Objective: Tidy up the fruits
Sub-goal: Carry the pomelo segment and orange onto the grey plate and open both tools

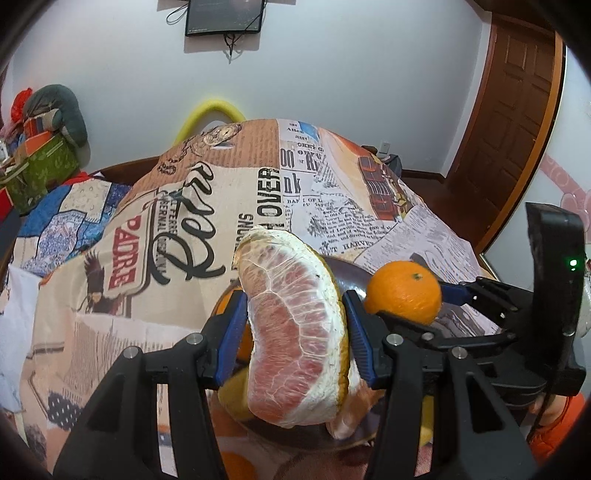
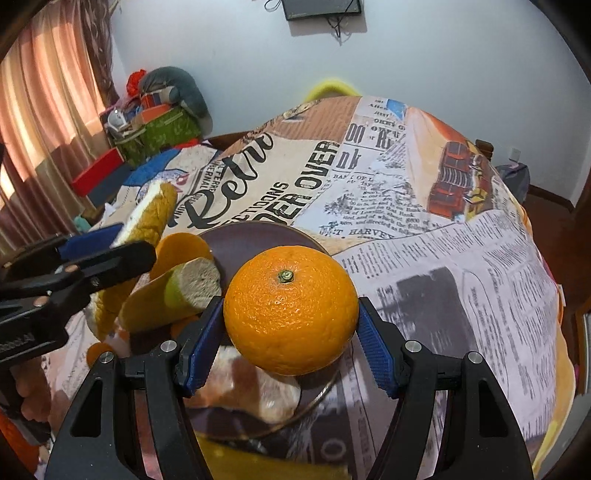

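My left gripper (image 1: 295,332) is shut on a pink pomelo wedge (image 1: 295,328) with white pith and holds it above a dark plate (image 1: 349,271). My right gripper (image 2: 291,328) is shut on a whole orange (image 2: 291,308) over the same dark plate (image 2: 258,240). The orange also shows at the right of the left wrist view (image 1: 404,291). The left gripper with its wedge (image 2: 155,210) shows at the left of the right wrist view. Pomelo rind pieces (image 2: 173,295) and a peeled pomelo piece (image 2: 258,391) lie on the plate below.
The plate rests on a table under a newspaper-print cloth (image 2: 461,277). Boxes and a cushion (image 2: 162,122) are piled at the back left by a curtain. A wooden door (image 1: 513,122) stands at the right. A screen (image 1: 225,16) hangs on the wall.
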The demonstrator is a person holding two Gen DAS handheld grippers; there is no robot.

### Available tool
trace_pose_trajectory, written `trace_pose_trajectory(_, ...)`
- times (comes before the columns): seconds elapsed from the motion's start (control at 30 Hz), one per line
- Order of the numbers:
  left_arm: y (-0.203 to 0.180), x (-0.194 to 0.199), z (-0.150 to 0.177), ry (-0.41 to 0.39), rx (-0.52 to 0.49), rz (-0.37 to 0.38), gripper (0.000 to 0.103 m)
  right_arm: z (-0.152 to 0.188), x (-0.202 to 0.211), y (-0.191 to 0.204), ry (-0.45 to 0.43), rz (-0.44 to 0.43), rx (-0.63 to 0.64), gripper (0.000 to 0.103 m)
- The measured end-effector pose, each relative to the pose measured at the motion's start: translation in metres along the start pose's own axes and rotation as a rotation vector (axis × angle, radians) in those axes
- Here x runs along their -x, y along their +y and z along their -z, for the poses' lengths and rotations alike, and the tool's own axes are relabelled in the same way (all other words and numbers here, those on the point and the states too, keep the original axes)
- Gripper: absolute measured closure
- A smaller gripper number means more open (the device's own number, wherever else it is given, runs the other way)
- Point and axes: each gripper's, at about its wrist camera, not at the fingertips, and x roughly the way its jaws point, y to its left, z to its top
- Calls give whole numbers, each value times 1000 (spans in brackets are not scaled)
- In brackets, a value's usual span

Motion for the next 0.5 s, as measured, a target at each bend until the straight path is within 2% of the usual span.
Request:
trace_pose_trajectory(0.1,1,-8,-7,8,4,9,51,-4,-8,-3,23,-14,-4,37)
trace_pose_trajectory(0.23,4,-22,-17,50,29,61,51,-3,-16,-4,40,-15,3,36)
trace_pose_trajectory(0.5,0,-40,-23,107,19,79,51,0,-22,-4,82,-24,36,35)
